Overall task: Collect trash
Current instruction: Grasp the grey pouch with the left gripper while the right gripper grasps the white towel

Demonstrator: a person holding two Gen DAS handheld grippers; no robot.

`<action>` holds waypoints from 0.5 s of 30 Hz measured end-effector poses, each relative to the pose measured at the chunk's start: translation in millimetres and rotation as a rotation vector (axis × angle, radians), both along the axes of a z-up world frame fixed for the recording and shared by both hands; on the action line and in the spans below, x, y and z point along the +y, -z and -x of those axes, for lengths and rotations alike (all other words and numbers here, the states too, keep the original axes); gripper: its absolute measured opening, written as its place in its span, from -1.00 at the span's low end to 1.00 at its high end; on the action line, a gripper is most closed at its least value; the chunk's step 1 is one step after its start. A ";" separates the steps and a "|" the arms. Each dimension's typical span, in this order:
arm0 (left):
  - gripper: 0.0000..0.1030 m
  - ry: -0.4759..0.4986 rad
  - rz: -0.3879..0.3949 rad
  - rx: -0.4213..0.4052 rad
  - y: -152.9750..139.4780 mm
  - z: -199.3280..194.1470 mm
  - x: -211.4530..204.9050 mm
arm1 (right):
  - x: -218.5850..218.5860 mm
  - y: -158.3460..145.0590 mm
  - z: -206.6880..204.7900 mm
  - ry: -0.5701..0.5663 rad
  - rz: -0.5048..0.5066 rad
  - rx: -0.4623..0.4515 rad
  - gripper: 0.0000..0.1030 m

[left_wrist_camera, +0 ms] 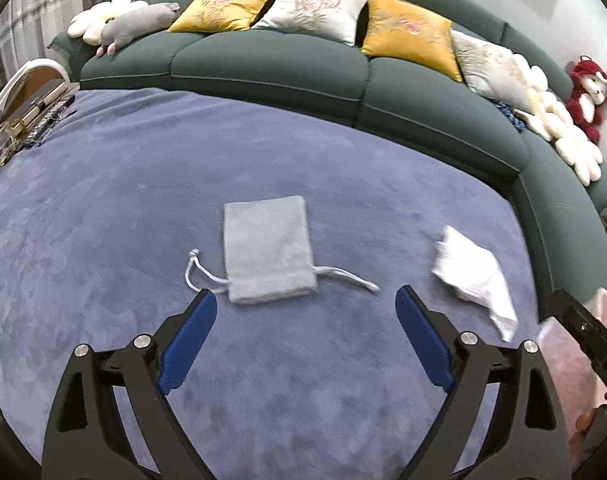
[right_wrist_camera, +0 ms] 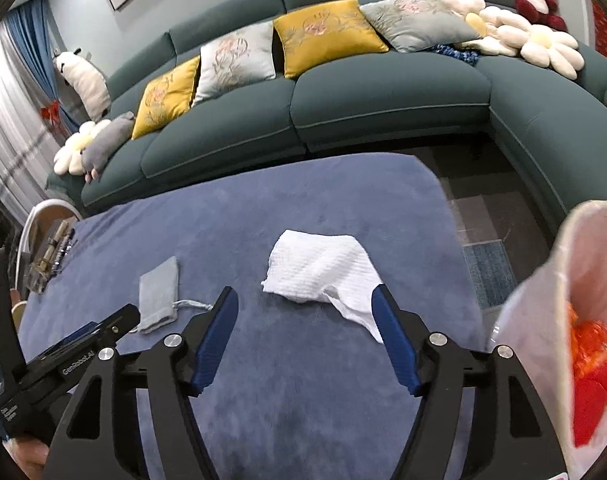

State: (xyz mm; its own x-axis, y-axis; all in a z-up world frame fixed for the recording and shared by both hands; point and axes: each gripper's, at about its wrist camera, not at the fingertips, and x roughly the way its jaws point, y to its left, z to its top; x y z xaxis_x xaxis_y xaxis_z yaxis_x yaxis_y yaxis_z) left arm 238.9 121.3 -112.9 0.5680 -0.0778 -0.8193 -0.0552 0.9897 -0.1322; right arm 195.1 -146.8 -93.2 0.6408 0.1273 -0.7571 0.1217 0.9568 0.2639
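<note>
Left claw (left_wrist_camera: 306, 298) spread, blue tablecloth (left_wrist_camera: 143, 184), green sofa (left_wrist_camera: 263, 76)

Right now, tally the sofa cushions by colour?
Mustard-yellow embroidered cushions: 2
Pale grey embroidered cushions: 2
White flower-shaped plush cushions: 4
Total: 8

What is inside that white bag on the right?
The white bag holds red and orange pieces, seemingly plastic. Its wall and the picture's edge hide anything deeper, so the rest cannot be seen.
</note>
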 end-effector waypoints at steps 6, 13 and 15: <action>0.73 -0.026 -0.005 0.048 25.7 -27.7 11.2 | 9.5 27.5 -34.1 0.005 0.017 0.047 0.32; 0.73 -0.049 -0.021 0.111 57.2 -50.9 15.8 | 10.3 57.0 -58.4 0.019 0.033 0.100 0.32; 0.73 -0.053 -0.028 0.120 62.7 -54.2 15.3 | 10.0 65.1 -63.5 0.026 0.032 0.114 0.32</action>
